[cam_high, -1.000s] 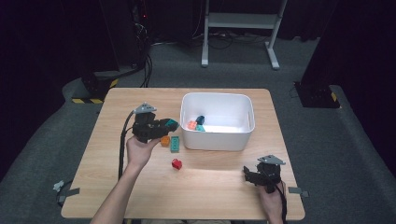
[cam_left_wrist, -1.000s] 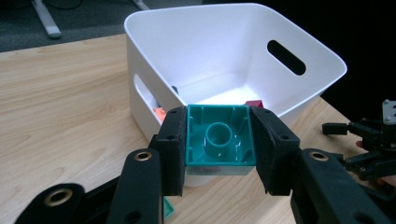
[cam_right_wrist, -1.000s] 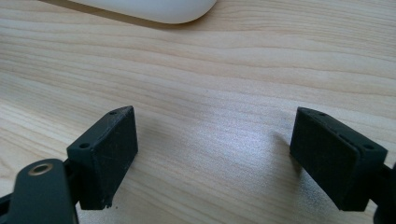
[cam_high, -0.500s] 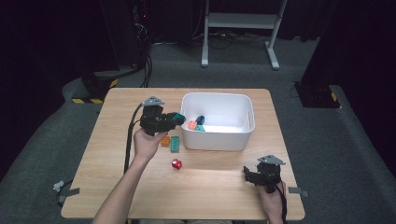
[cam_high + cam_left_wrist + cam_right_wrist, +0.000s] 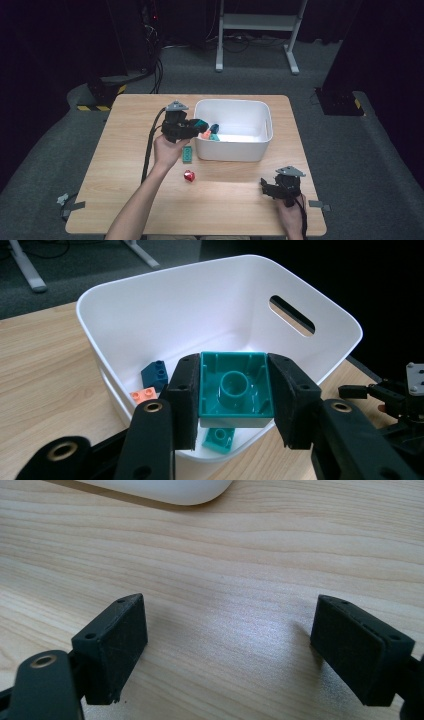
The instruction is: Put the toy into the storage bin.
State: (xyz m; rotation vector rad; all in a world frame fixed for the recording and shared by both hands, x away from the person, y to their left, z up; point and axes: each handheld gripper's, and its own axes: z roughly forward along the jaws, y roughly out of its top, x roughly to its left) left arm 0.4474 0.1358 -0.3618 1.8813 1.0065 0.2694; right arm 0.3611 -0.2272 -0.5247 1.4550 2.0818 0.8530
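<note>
High view: a light wood-grain worktop (image 5: pixel 115 200) stands on grey carpet in a dark room, with cables and a white metal frame (image 5: pixel 257 30) behind it and a yellow-and-black striped block (image 5: pixel 102 106) at its far left corner. The left claw (image 5: pixel 200 129) is at the near-left rim of the white bin (image 5: pixel 252 150), clamped on a teal brick (image 5: pixel 201 123). In the left gripper view that teal brick (image 5: pixel 234 385), hollow side to the camera, sits pressed between both pads over the bin's edge; a dark blue brick (image 5: pixel 155 374), an orange brick (image 5: pixel 144 395) and a small teal brick (image 5: pixel 219 439) lie inside. On the worktop, a green brick (image 5: pixel 187 154) lies just beside the bin and a red piece (image 5: pixel 189 175) nearer the person. The right claw (image 5: pixel 267 186) rests low at the near-right corner; the right gripper view shows its jaws wide, with bare wood between.
</note>
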